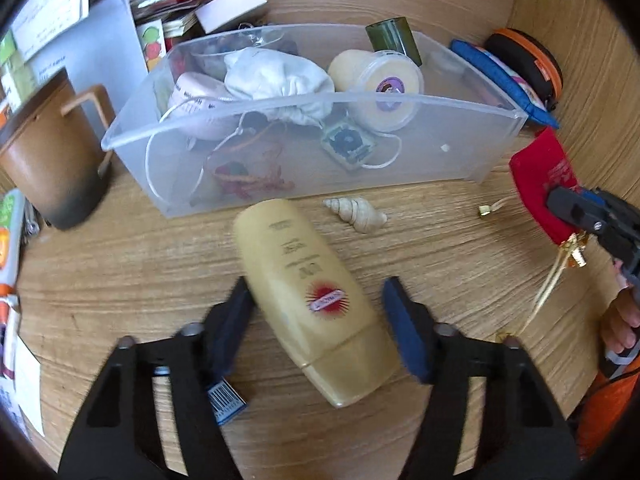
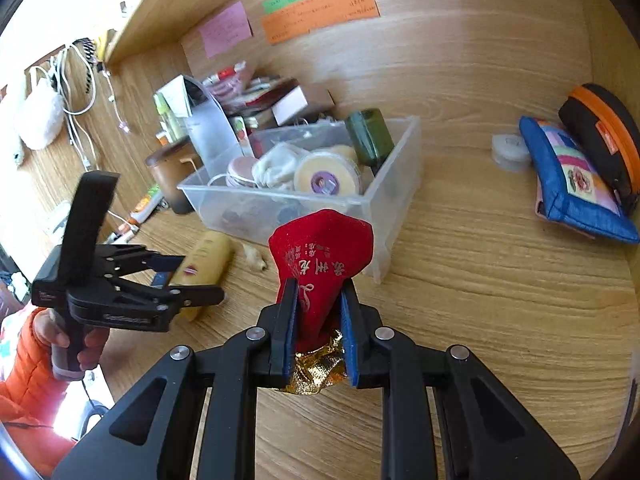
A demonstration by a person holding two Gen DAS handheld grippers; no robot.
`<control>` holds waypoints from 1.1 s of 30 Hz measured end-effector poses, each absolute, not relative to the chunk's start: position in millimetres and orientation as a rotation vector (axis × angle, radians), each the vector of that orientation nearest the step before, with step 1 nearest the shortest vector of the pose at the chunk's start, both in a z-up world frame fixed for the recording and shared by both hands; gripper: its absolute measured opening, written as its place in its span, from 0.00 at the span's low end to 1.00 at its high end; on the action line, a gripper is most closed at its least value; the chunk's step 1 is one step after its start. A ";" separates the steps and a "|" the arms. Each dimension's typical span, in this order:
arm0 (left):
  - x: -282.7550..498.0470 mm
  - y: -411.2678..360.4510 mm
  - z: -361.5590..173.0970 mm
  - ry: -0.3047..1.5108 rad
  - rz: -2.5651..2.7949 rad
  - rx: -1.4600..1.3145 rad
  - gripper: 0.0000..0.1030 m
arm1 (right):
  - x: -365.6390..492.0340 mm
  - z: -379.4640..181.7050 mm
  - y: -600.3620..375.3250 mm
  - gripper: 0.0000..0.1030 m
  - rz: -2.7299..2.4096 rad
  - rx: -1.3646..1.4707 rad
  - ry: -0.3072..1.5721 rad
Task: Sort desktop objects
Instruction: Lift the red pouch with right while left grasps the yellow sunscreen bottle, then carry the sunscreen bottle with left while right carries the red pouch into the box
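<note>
Left gripper (image 1: 316,320), lower centre of its view, is spread wide around the yellow lotion bottle (image 1: 310,296) lying on the desk (image 1: 120,260), ungrasped. Right gripper (image 2: 318,320) is clamped on the red pouch (image 2: 320,256). Seashell (image 1: 356,210) remains loose. Beyond, the clear bin (image 1: 400,152) is partly filled; sorting appears midway.

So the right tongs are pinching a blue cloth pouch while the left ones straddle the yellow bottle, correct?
Not quite: the right tongs are pinching a red cloth pouch, not a blue one, as the right wrist view shows. The left tongs do straddle the yellow bottle.
</note>
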State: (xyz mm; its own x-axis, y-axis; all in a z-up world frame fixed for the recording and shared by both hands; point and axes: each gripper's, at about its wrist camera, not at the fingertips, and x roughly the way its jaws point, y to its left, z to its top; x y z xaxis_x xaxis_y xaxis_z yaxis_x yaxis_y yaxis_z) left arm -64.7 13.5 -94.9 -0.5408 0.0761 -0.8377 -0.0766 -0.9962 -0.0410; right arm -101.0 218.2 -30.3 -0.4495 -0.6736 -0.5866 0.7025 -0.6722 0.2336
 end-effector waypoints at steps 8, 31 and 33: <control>-62.0 32.4 -91.4 0.134 2.742 -1.414 0.36 | -98.3 -30.4 217.3 0.17 -2.145 0.828 0.066; -73.8 46.6 -68.1 0.057 2.721 -1.275 0.25 | -99.2 -33.2 203.8 0.17 -2.192 0.920 0.173; -72.8 40.4 -61.3 0.018 2.733 -1.248 0.25 | -95.4 -25.3 200.5 0.17 -2.209 0.903 0.193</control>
State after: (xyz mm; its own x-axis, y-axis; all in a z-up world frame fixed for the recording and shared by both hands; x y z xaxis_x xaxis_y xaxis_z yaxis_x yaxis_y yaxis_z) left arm -72.8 40.4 -61.3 -0.6473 0.1194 -0.7528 -0.1291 -0.9906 -0.0461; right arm -95.4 200.5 -25.3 -0.4873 -0.5741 -0.6580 0.6797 -0.7225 0.1269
